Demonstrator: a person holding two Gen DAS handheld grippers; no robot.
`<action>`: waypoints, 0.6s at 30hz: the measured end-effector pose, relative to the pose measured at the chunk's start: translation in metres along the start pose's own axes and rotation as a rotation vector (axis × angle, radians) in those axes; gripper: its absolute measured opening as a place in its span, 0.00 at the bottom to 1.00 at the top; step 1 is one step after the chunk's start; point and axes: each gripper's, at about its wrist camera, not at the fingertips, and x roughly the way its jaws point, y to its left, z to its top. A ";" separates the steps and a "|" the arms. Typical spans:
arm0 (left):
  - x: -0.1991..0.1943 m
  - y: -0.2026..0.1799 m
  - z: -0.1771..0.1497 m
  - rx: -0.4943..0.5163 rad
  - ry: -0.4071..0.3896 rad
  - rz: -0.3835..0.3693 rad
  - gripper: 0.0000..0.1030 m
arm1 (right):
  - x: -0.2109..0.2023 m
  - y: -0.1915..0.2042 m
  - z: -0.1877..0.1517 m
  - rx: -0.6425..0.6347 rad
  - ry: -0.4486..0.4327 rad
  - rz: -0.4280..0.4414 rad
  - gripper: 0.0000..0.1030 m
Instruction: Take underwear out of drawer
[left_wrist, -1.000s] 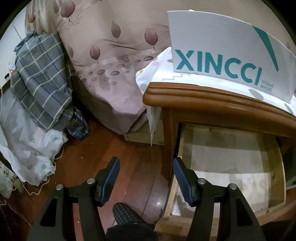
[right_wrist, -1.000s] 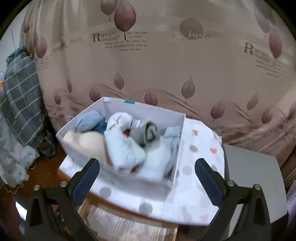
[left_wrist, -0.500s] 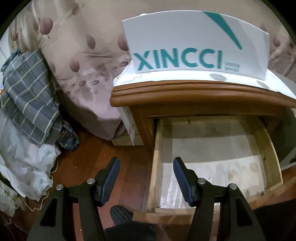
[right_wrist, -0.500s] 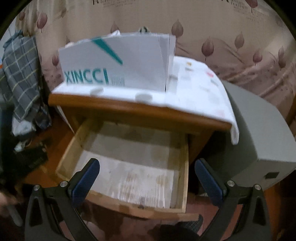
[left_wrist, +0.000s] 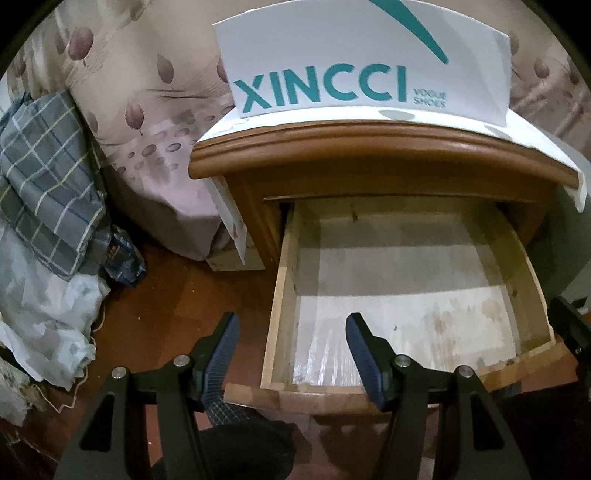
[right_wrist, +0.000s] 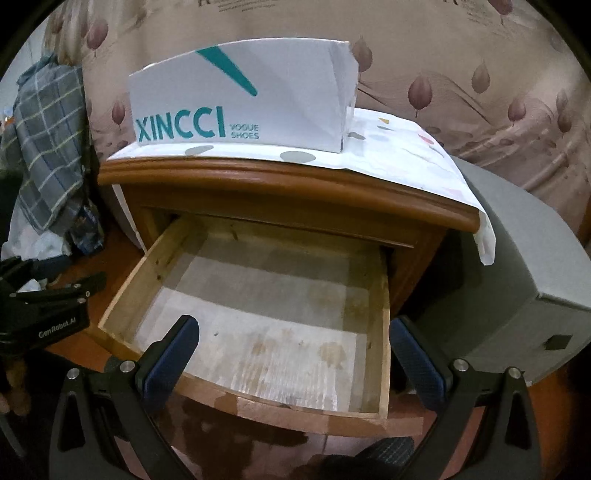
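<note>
The wooden drawer (left_wrist: 286, 295) (right_wrist: 380, 332) of the nightstand is pulled out; only its pale stained lining paper shows inside, no underwear. A white XINCCI shoe box (left_wrist: 351, 66) (right_wrist: 258, 96) stands on the nightstand top; its contents are hidden from both views. My left gripper (left_wrist: 291, 347) is open and empty over the drawer's front left corner. My right gripper (right_wrist: 295, 350) is wide open and empty over the drawer's front edge. The left gripper also shows at the left edge of the right wrist view (right_wrist: 44, 306).
A spotted white cloth (right_wrist: 406, 158) covers the nightstand top. A grey box (right_wrist: 524, 280) stands to the right of the nightstand. A plaid cloth (left_wrist: 44, 177) and white fabric (left_wrist: 40, 317) are piled on the left. A leaf-patterned bedspread (left_wrist: 147, 110) lies behind.
Both grippers have swung down and back from the box toward the open drawer. The right wrist view no longer looks into the box of clothes. Both stay open and empty.
</note>
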 end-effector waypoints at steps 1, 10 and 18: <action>0.000 -0.002 -0.001 0.008 -0.003 0.002 0.60 | 0.001 0.001 0.000 -0.006 0.000 0.000 0.99; 0.003 -0.005 -0.002 0.012 -0.005 0.008 0.60 | 0.008 0.006 -0.004 -0.031 0.025 0.003 0.99; 0.003 -0.001 -0.002 -0.012 -0.002 -0.003 0.60 | 0.011 0.006 -0.006 -0.030 0.036 0.002 0.99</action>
